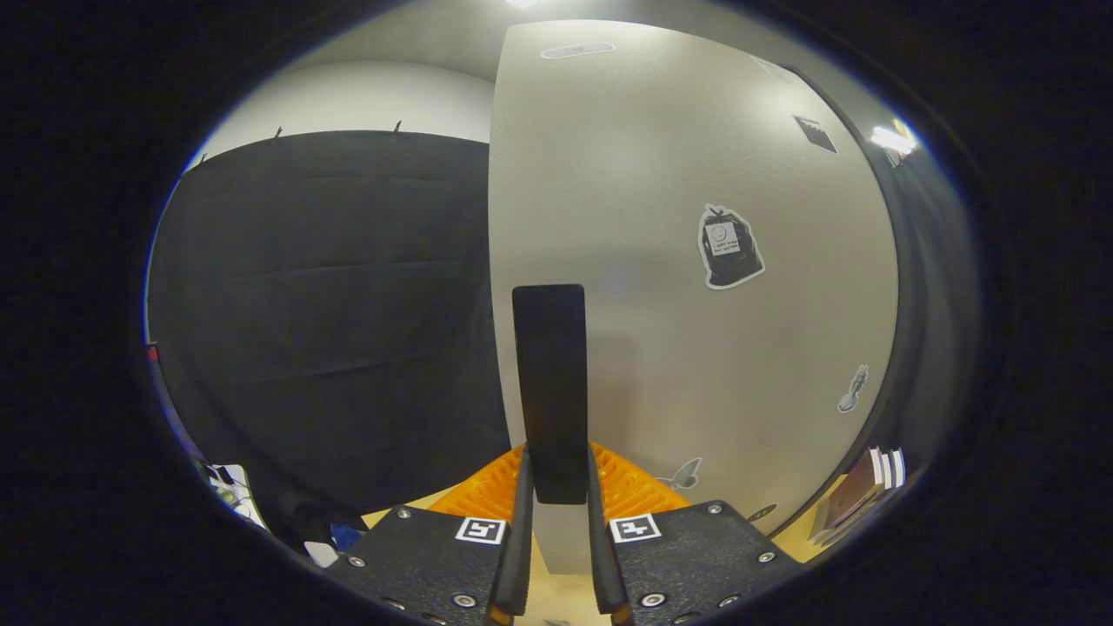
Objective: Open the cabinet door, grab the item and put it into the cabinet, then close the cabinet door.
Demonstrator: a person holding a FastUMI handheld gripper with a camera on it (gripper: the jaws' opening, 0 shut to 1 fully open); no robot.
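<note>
The cabinet door (696, 174) is a pale flat panel with a few stickers, standing close in front of me. Its black upright handle (549, 374) sits near the door's left edge. My gripper (556, 476) is shut on the lower end of that handle, one finger pressing on each side. To the right of the door runs the dark cabinet frame (913, 287). By the door's lower right corner lies a stack of books (856, 496); I cannot tell whether it rests inside the cabinet.
Left of the door's free edge hangs the booth's black cloth wall (330, 304). Low beside it lie white cables and small blue and white items (335, 539). A light wooden surface (556, 596) shows beneath the fingers.
</note>
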